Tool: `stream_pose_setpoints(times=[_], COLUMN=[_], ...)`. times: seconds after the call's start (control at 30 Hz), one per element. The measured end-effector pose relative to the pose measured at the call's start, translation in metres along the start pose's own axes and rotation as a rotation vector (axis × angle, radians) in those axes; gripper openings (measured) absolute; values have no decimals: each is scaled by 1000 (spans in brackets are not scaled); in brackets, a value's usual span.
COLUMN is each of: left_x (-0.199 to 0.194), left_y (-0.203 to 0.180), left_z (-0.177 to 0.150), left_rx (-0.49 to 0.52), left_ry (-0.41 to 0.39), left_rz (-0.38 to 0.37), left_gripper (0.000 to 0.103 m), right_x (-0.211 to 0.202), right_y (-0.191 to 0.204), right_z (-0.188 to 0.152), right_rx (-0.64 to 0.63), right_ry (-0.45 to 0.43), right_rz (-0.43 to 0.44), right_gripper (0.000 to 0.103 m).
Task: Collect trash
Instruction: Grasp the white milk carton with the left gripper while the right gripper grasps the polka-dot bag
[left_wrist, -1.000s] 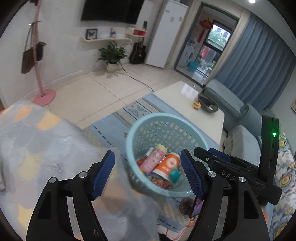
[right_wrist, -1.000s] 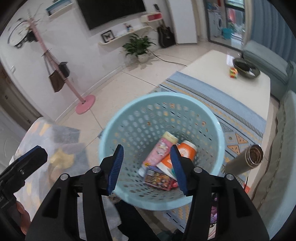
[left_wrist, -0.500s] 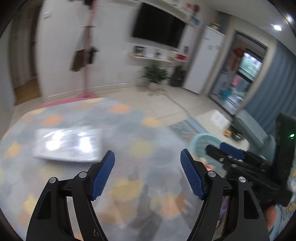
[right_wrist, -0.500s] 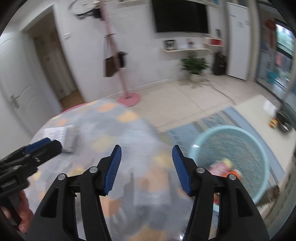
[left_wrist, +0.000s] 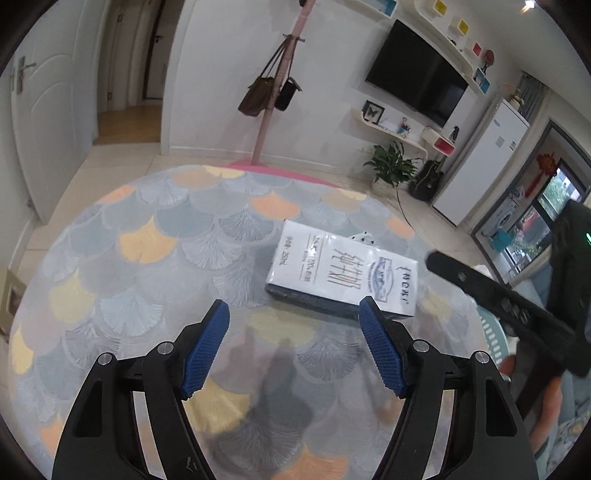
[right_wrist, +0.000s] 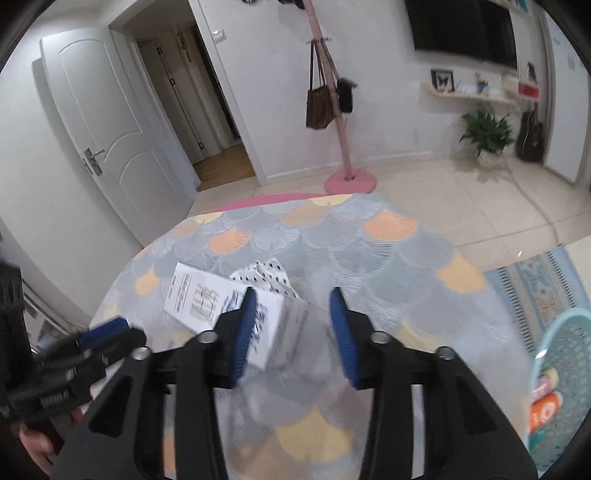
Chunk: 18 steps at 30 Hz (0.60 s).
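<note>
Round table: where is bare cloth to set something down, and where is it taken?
Bare: the table left of the white box, up to its far rim. Taken: the box and the spotted wrapper behind it, toward the basket.

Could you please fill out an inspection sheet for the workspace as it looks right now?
Surface: round table with a scallop-patterned cloth.
Job's things: white carton lying flat on the table; a dotted wrapper at its far edge; blue basket beside the table, with packaging inside.
Clutter: nothing else seen on the table.
Grippers: left gripper open, empty, just short of the carton; right gripper jaws just been closing, nothing gripped, over the carton's end.
Cables: one cord across the floor.
Surroundings: pink coat stand with bags, potted plant, TV, open door.
</note>
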<state>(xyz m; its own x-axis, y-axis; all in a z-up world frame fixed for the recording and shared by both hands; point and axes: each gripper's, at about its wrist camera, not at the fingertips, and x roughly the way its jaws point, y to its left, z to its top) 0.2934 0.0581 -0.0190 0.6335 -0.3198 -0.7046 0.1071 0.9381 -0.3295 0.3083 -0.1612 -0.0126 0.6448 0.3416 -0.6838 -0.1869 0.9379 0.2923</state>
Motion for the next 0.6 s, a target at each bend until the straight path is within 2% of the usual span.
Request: stream_pose_setpoints(times=[0.1,0.27,0.3,0.43,0.6], left_x=[8,15,15,10,11], left_y=[5,15,20,35,47], left_z=[-1,-1,-2,-3,-1], left_rx=[-9,-57,-69,-117,-164], left_ry=[17,29,24,4,11], left_rz=[-19,-54,-52,-37,28], left_gripper=[71,75,77,80,82], right_x=[13,25,24,29,27], right_y=[-5,2,5,23,55], right_z=[6,-2,-5,-29,-55], right_rx=[27,32,28,46,-16], right_ry=[19,102,112,191,262], right_rz=[9,146,158,294,398], right_gripper=[33,33,32,32,33])
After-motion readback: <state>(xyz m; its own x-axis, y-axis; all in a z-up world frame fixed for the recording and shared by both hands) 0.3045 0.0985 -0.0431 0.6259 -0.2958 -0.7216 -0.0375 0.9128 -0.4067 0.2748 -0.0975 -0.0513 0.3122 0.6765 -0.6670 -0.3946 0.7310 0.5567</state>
